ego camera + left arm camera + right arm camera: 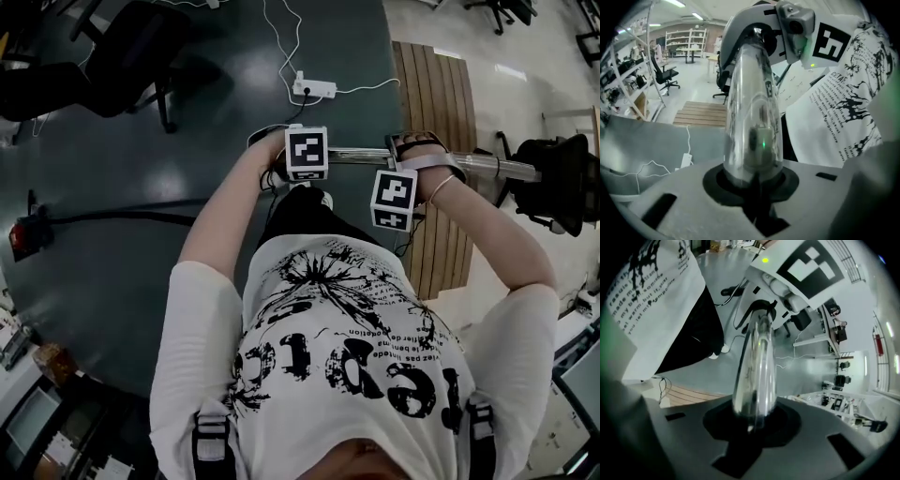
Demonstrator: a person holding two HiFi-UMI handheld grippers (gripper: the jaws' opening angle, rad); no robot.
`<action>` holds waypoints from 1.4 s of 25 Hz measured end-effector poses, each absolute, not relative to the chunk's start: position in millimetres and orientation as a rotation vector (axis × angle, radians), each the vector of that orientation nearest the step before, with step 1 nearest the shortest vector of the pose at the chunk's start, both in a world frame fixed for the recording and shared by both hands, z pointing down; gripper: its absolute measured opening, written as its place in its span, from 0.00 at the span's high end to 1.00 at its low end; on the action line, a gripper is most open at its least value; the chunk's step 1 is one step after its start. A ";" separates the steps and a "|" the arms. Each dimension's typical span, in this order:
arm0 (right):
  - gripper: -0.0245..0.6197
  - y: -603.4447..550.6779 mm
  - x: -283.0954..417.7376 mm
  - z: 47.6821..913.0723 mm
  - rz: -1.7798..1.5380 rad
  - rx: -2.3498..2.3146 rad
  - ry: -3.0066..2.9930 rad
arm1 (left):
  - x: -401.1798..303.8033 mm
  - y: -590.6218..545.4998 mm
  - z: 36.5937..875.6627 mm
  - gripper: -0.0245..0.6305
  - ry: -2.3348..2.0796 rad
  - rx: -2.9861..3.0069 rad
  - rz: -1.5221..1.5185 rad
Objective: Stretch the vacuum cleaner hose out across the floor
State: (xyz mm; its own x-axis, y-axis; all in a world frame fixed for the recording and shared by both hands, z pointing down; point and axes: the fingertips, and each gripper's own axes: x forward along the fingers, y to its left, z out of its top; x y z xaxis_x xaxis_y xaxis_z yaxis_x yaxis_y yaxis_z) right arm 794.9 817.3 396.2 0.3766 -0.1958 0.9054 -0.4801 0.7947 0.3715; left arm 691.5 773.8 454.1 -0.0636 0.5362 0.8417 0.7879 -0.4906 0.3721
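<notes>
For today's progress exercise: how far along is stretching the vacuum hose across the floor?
Done: left gripper and right gripper each grip the metal tube. In hand: the tube is held above the floor. Left: a black line lies there, likely the hose; whether fully stretched, I cannot tell.

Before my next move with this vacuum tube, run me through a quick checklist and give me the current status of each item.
1. Left gripper clamped on the metal tube: ok.
2. Right gripper clamped on the same tube: ok.
3. Dark hose fully stretched along the floor: cannot tell, it runs to the picture's left edge.
4. Floor ahead free of cables: not ok, a white power strip and its cords lie there.
5. Office chair apart from the hose: ok.
</notes>
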 end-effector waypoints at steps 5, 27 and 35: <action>0.82 813.8 805.4 420.0 0.401 0.685 -1.275 | 737.8 748.4 485.4 0.64 -1.117 -2.227 -1.481; 0.81 745.7 893.3 598.3 0.639 0.626 -1.451 | 832.9 598.7 495.5 0.96 0.079 -3.158 -0.965; 0.80 751.9 955.6 688.1 0.659 0.652 -1.523 | 874.6 587.0 537.6 0.96 0.788 -3.294 -0.824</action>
